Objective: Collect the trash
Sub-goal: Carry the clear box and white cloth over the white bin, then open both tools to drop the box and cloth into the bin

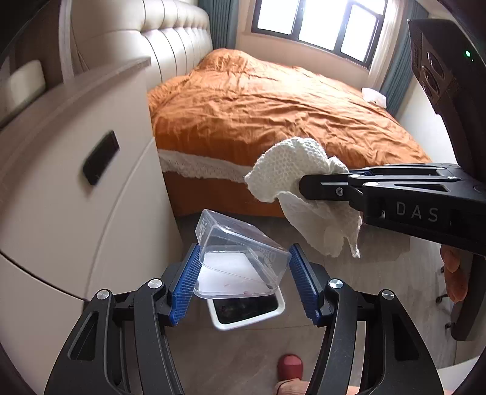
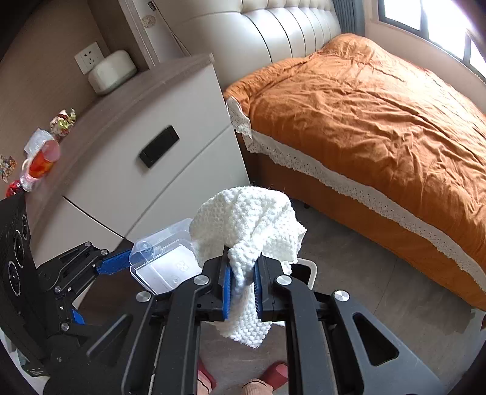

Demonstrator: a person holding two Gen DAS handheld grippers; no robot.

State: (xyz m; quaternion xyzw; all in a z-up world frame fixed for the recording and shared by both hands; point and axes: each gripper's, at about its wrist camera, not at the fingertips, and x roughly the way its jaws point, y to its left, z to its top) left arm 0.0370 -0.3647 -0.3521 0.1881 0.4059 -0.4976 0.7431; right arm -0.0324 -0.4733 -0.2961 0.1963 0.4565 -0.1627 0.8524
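A crumpled white paper towel (image 2: 247, 240) hung pinched between the blue pads of the right gripper (image 2: 243, 281), whose jaws were clamped nearly together on it, its loose end drooping below the fingers. Just beside it, to its left in the right wrist view, a clear plastic box (image 1: 240, 258) with its hinged lid raised sat between the blue pads (image 1: 185, 282) of the left gripper (image 1: 243, 282), the jaws spread about halfway and closed against the box's two sides. Both pieces of trash were held in the air above a small white-rimmed bin (image 1: 247, 310) standing on the grey floor (image 1: 243, 358), the box almost directly over its dark opening. In the left wrist view the right gripper (image 1: 303, 188) reached in from the right edge, the towel (image 1: 291, 182) bunched at its tip. A white bedside cabinet (image 2: 145, 158) with a dark recessed handle (image 2: 158, 146) stood to the left, its top carrying a pale rounded case (image 2: 111, 71), an orange-red cup (image 2: 42, 164) and several wrappers (image 2: 63, 120). Beyond lay a bed under a rumpled orange cover (image 2: 379, 121) edged with white lace, backed by a padded cream headboard (image 2: 288, 27). Red slippers (image 2: 275, 373) showed at the bottom of the frame.
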